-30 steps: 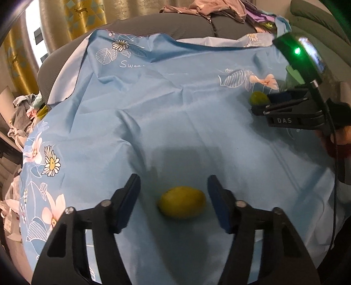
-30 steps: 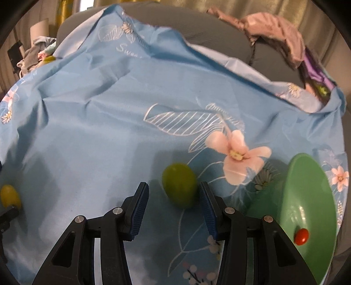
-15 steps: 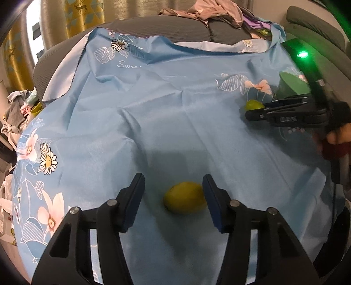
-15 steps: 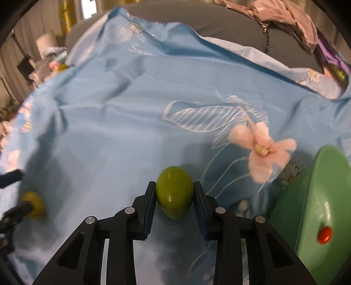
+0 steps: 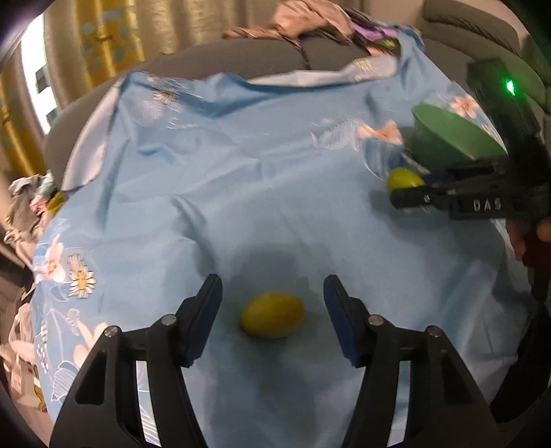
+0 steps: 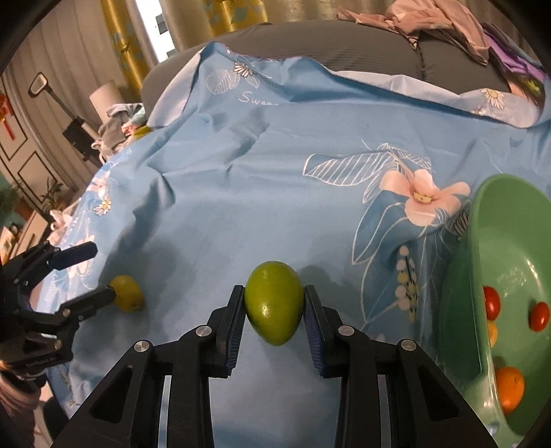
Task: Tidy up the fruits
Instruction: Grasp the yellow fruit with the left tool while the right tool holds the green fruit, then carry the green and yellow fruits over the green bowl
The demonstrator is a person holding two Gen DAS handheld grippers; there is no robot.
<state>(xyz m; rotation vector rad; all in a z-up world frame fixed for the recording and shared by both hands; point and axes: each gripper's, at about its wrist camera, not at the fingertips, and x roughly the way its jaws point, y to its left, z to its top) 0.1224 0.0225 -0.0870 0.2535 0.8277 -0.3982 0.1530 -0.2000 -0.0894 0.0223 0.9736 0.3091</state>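
Note:
A yellow lemon (image 5: 272, 319) lies on the blue floral cloth (image 5: 241, 179) between the fingers of my left gripper (image 5: 272, 310), which is open and not touching it. It also shows in the right wrist view (image 6: 126, 293). My right gripper (image 6: 274, 306) is shut on a green lime (image 6: 274, 303) and holds it above the cloth, left of the green bowl (image 6: 461, 275). The lime (image 5: 403, 178) and bowl (image 5: 447, 138) show at the right of the left wrist view. The bowl holds cherry tomatoes (image 6: 538, 316) and an orange (image 6: 509, 387).
The cloth covers a grey sofa (image 6: 344, 44) with clothes heaped (image 6: 430, 20) on its back. More clothes (image 6: 117, 127) lie off the cloth's left edge. Yellow curtains (image 5: 86, 51) hang behind.
My right gripper has closed on the lime and lifted it off the cloth, nearer the bowl. My left gripper stays open around the lemon, which now sits a little deeper between the fingers.

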